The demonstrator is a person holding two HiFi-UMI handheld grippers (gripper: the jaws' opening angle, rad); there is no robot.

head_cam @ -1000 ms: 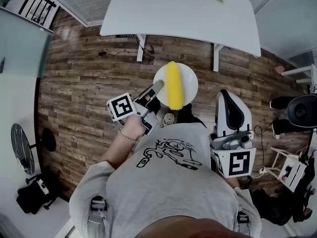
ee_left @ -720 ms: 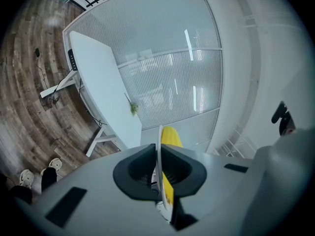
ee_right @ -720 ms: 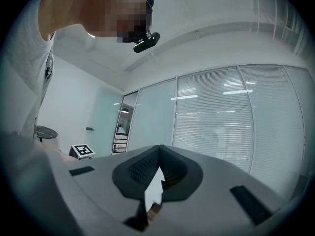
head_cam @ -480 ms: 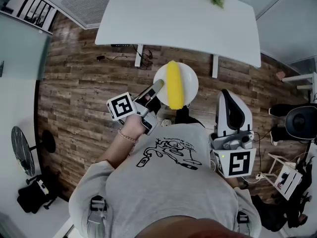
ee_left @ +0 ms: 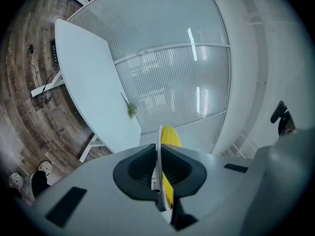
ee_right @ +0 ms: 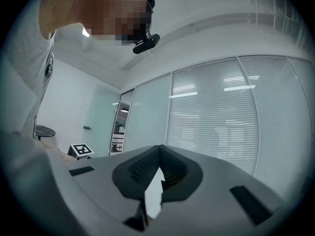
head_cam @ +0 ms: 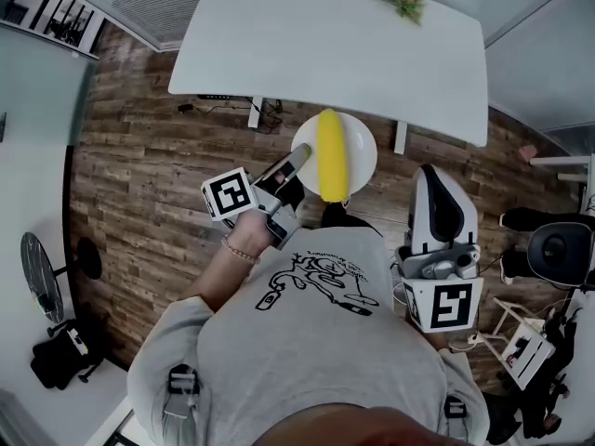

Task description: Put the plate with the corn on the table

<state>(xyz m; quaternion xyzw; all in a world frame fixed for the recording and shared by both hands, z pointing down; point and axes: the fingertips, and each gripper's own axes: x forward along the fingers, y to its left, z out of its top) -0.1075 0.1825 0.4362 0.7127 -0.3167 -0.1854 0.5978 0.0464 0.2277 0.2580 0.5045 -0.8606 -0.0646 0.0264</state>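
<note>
The plate (head_cam: 361, 147), clamped at its rim by the left tool (head_cam: 296, 161) and held over the floor (head_cam: 149, 156) just short of the surface (head_cam: 325, 35), is to be carried forward level so the corn (head_cam: 332, 154) is not rolled off; the right tool (head_cam: 432, 179) is closed, empty.

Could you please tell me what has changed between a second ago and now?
The plate with the corn has been carried closer to the white table; in the head view the table's near edge now meets the plate's far rim. Nothing was taken or let go. The left gripper stays clamped on the plate's rim, and the right gripper stays shut and empty at the person's side.
</note>
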